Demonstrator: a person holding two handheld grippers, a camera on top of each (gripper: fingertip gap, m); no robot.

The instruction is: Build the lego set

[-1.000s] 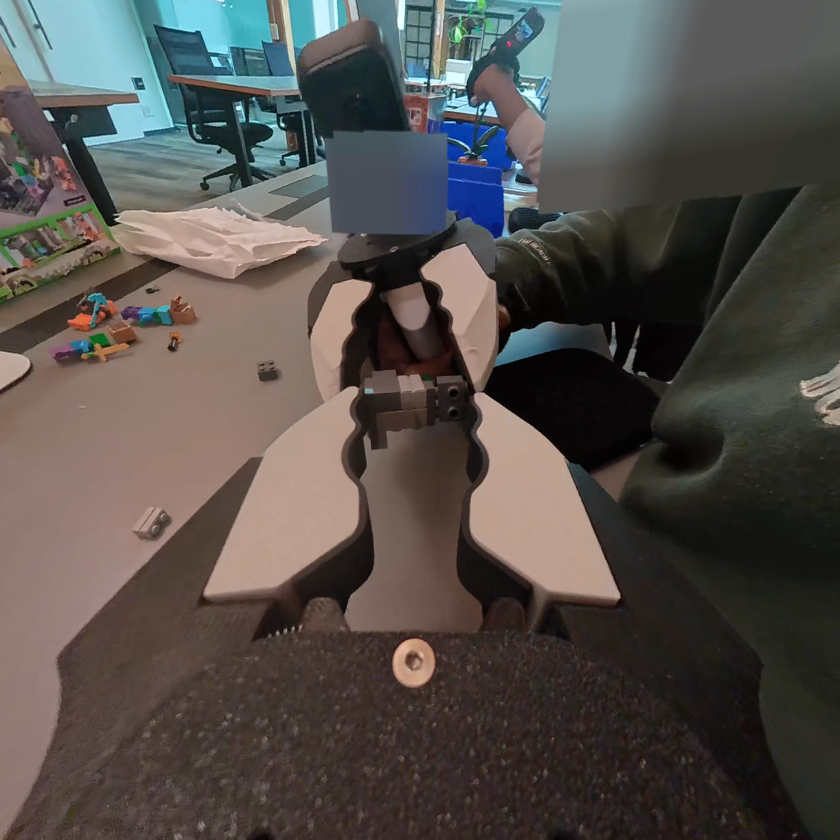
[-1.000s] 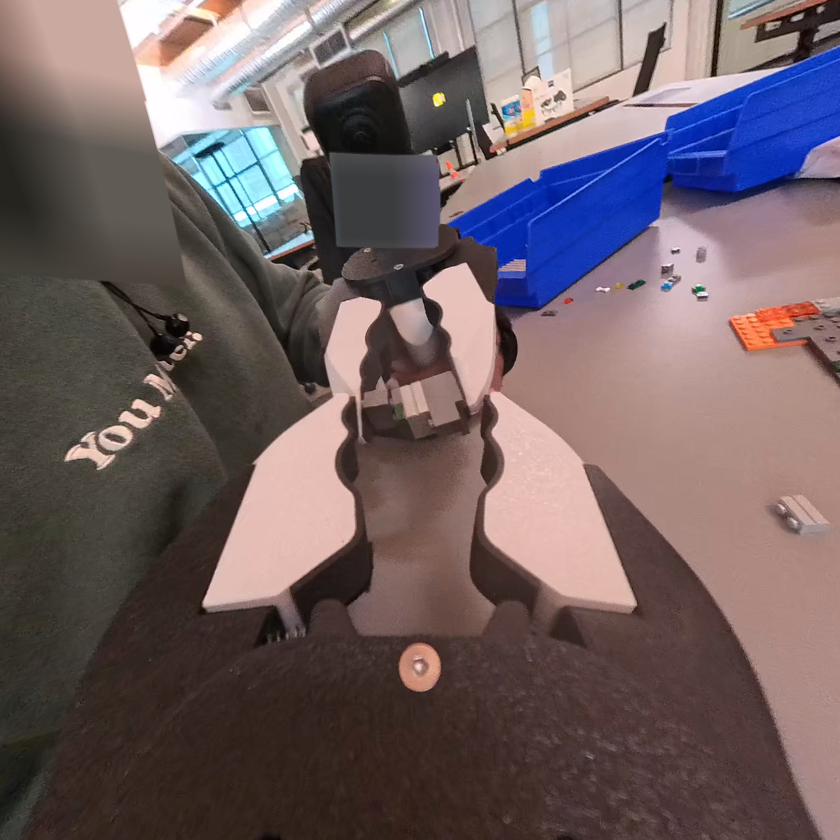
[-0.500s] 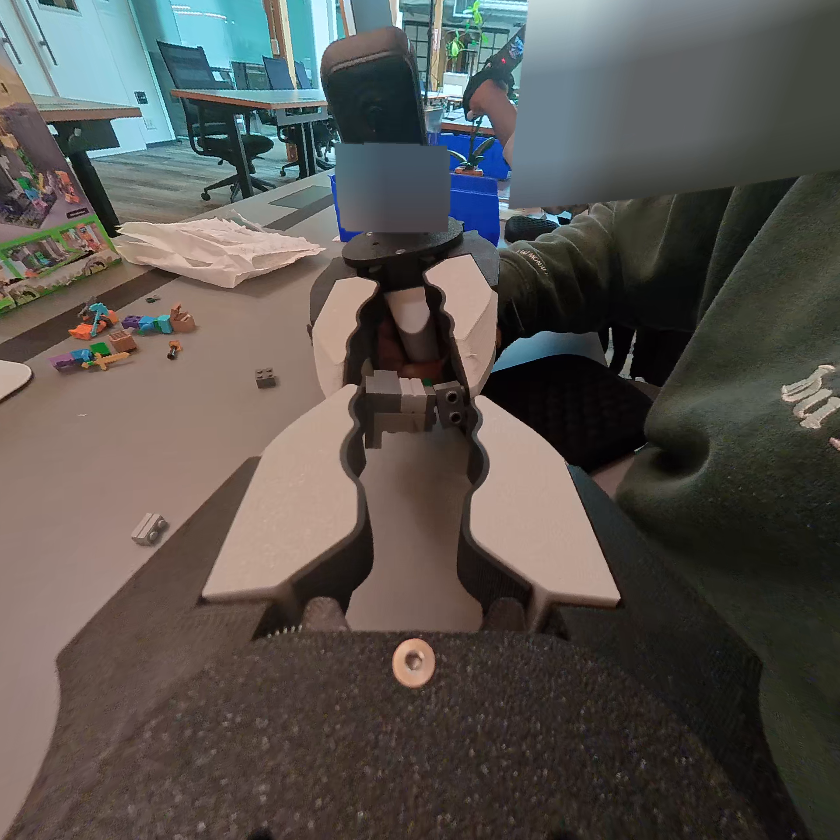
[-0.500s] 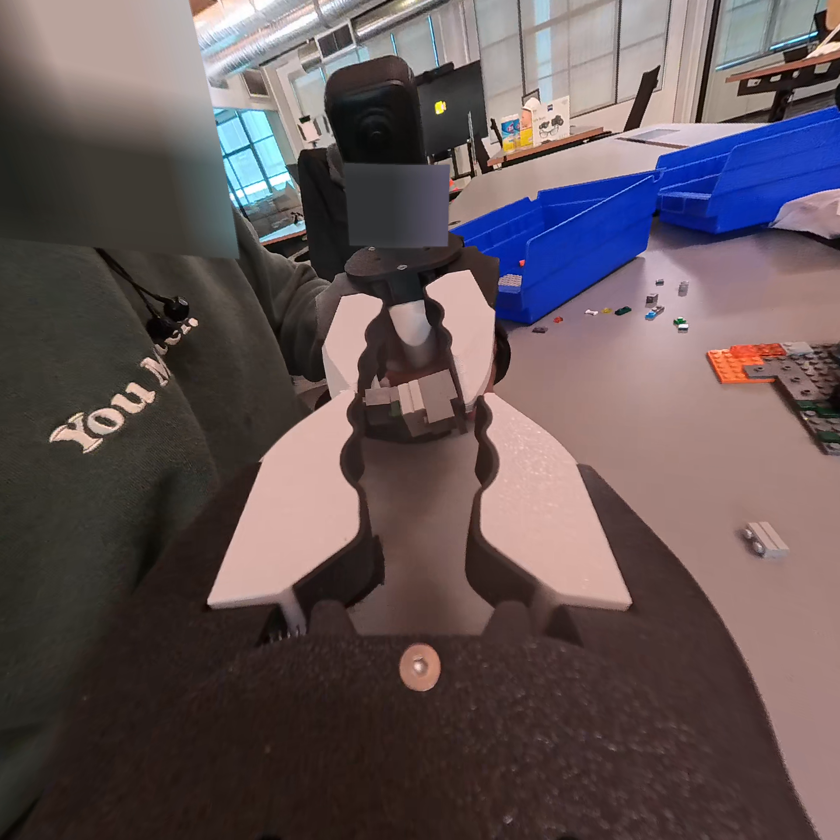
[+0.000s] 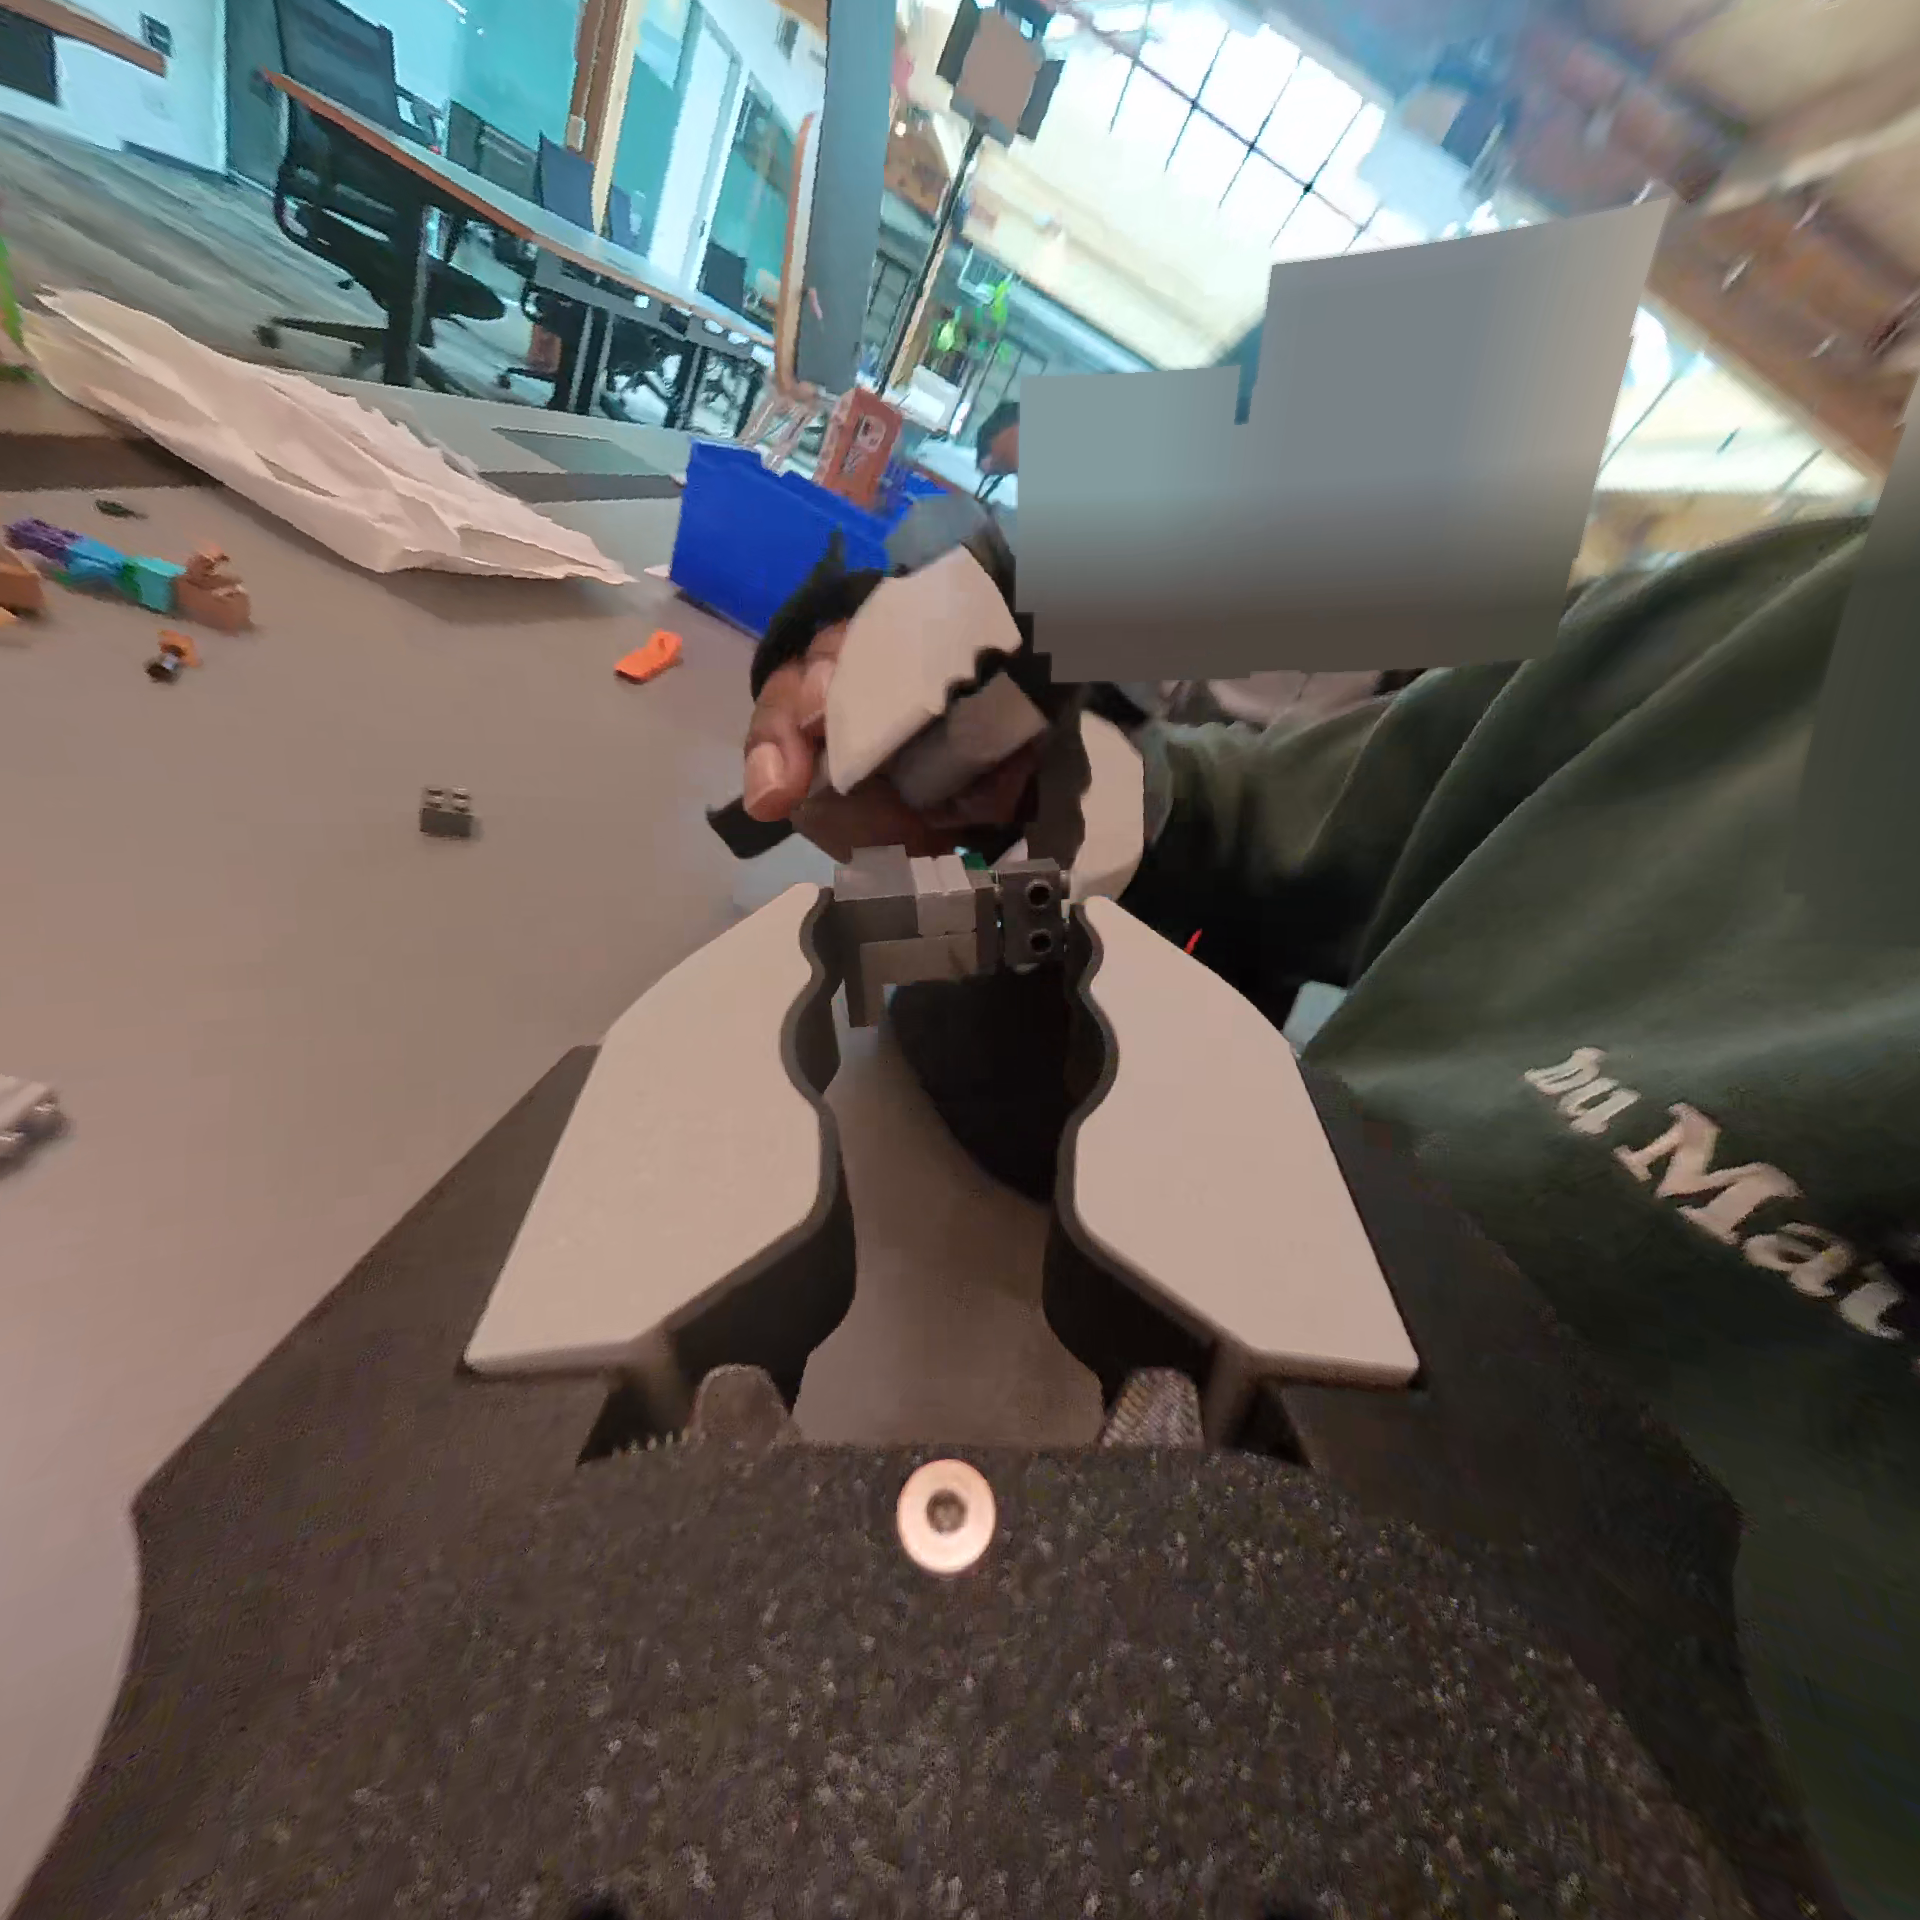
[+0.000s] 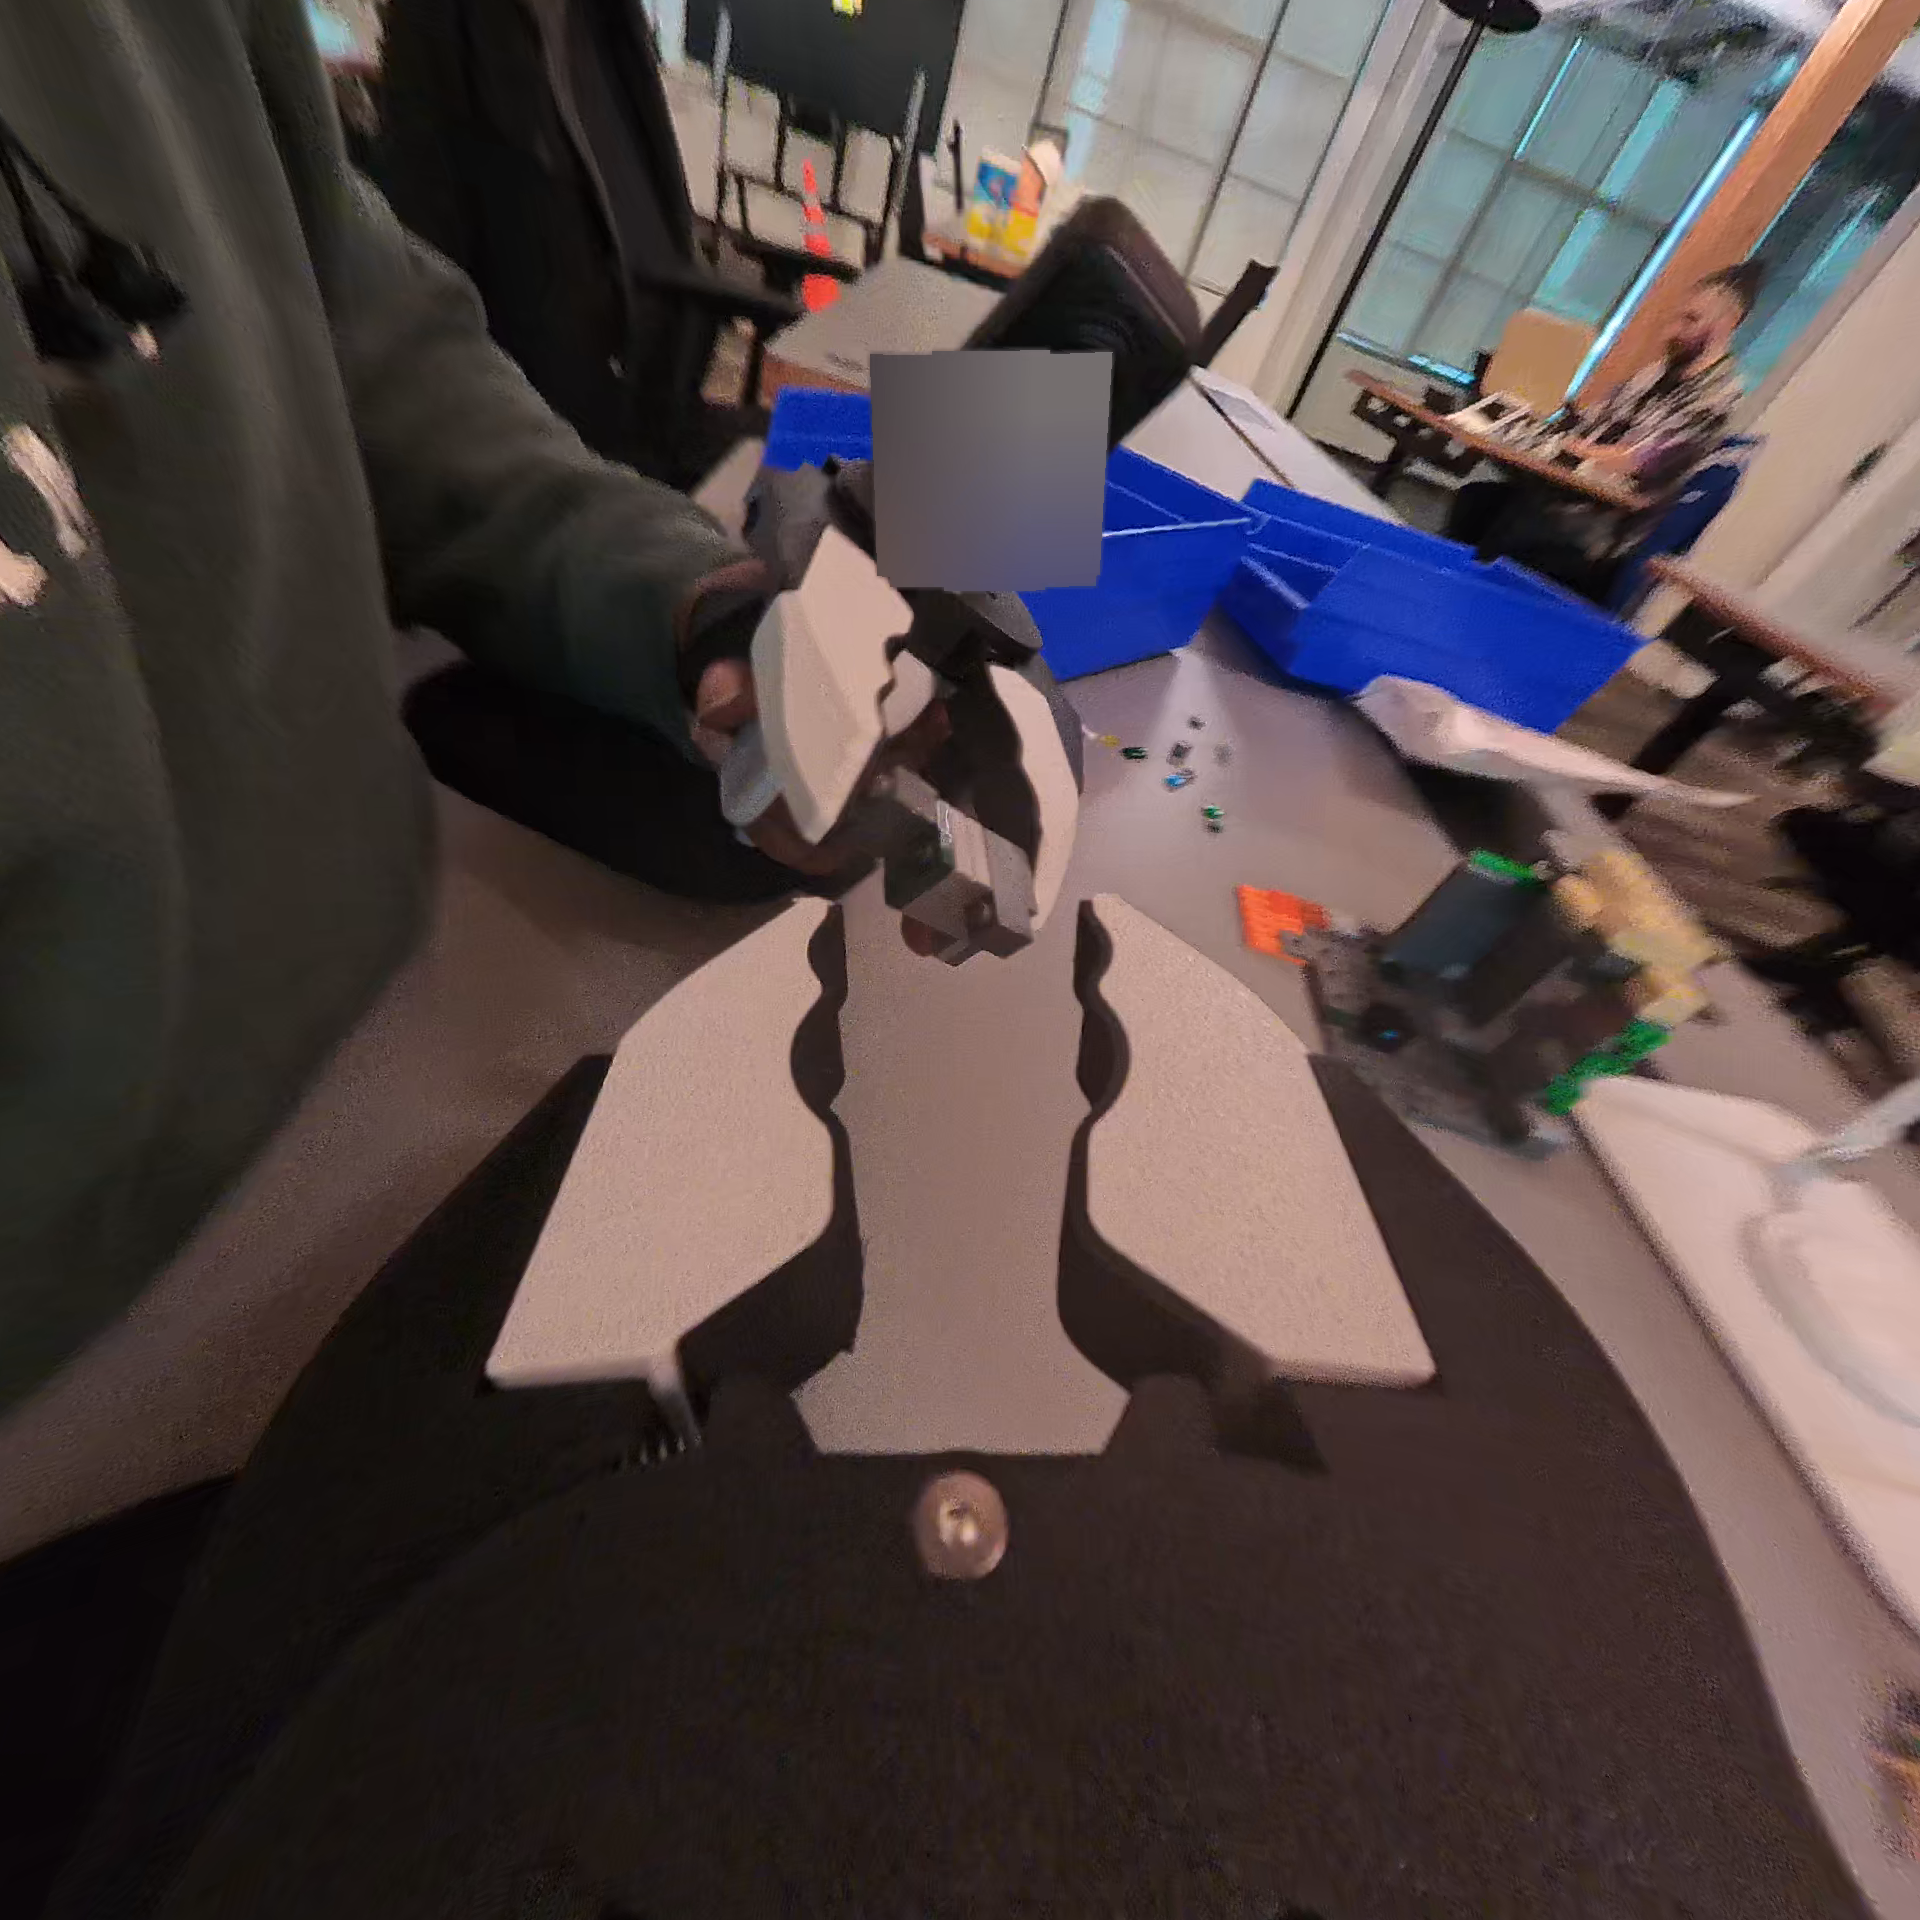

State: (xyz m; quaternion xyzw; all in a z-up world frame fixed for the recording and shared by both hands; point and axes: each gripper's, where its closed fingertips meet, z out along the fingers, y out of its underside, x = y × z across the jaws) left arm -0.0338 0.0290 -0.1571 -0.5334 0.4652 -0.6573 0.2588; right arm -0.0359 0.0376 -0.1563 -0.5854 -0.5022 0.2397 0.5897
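My left gripper [image 5: 951,920] is shut on a small grey lego sub-assembly [image 5: 935,925], held at its fingertips in the air above the table. The right gripper [image 5: 935,717] shows beyond it, tilted, just above the assembly. In the right wrist view my right gripper [image 6: 956,914] has its jaws apart. The assembly [image 6: 977,894] sits at their tips, narrower than the gap, gripped by the tilted left gripper [image 6: 831,707]. A partly built dark lego model [image 6: 1486,987] stands on the table to the right, blurred.
Blue bins [image 6: 1351,603] stand at the back. Loose small pieces [image 6: 1174,758] and an orange plate [image 6: 1278,920] lie on the grey table. A dark grey brick [image 5: 447,810], an orange piece [image 5: 649,655], coloured bricks [image 5: 135,582] and white paper [image 5: 312,468] lie left. A green sleeve [image 5: 1455,831] is close on the right. My two grippers' fingertips are within a few centimetres of each other. Left tips and right tips are each some 35 centimetres from the partly built dark lego model [image 6: 1486,987].
Both grippers have tilted and swung. The assembly that filled both jaws now stays in the left gripper, and the right gripper's fingers have come off it.
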